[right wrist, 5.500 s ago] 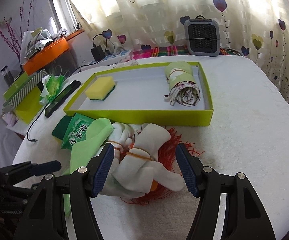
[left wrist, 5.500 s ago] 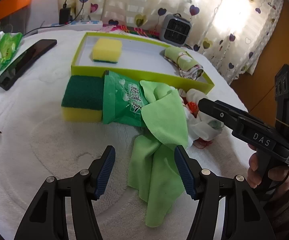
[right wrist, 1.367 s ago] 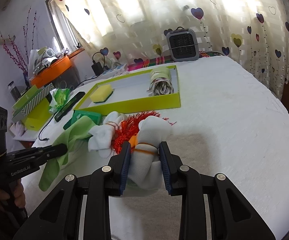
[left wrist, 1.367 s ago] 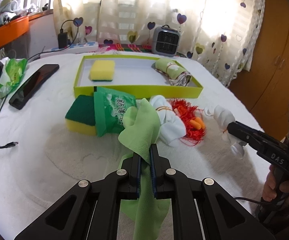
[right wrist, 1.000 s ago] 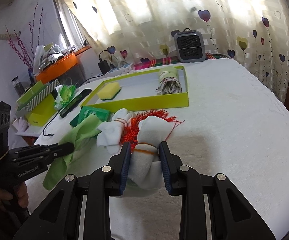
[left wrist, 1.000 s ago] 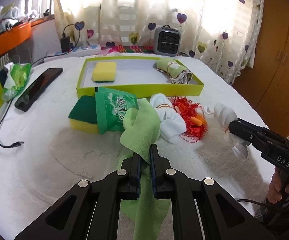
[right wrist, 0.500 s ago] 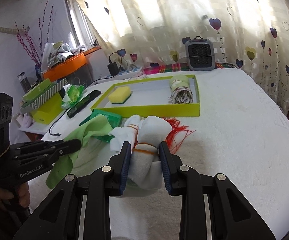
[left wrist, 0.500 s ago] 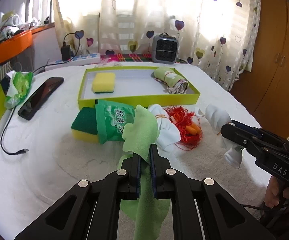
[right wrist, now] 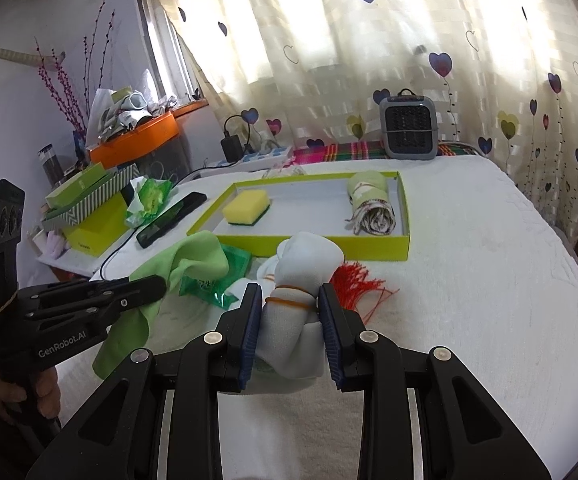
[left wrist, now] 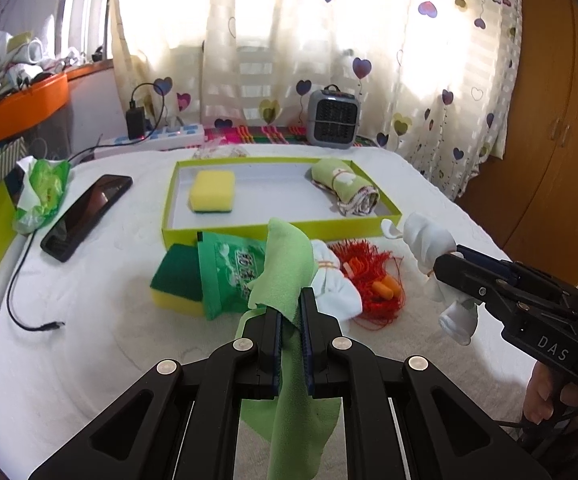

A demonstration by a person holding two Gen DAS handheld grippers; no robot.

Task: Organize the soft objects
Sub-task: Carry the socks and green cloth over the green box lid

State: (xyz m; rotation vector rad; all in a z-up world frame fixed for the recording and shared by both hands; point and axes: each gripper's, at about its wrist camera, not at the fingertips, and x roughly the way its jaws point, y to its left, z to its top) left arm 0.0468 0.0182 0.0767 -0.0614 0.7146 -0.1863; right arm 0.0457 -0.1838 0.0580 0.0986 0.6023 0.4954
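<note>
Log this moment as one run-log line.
left gripper: shut on green cloth | right gripper: shut on white sock bundle | both lifted off table | tray: yellow sponge, rolled towel

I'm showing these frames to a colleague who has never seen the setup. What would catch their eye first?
Probably the two loaded grippers up front: the left gripper is clamped on a light green cloth, and the right gripper squeezes a white rolled bundle tied with rubber bands. Behind them lies the lime-green tray with a yellow sponge and a rolled towel.
</note>
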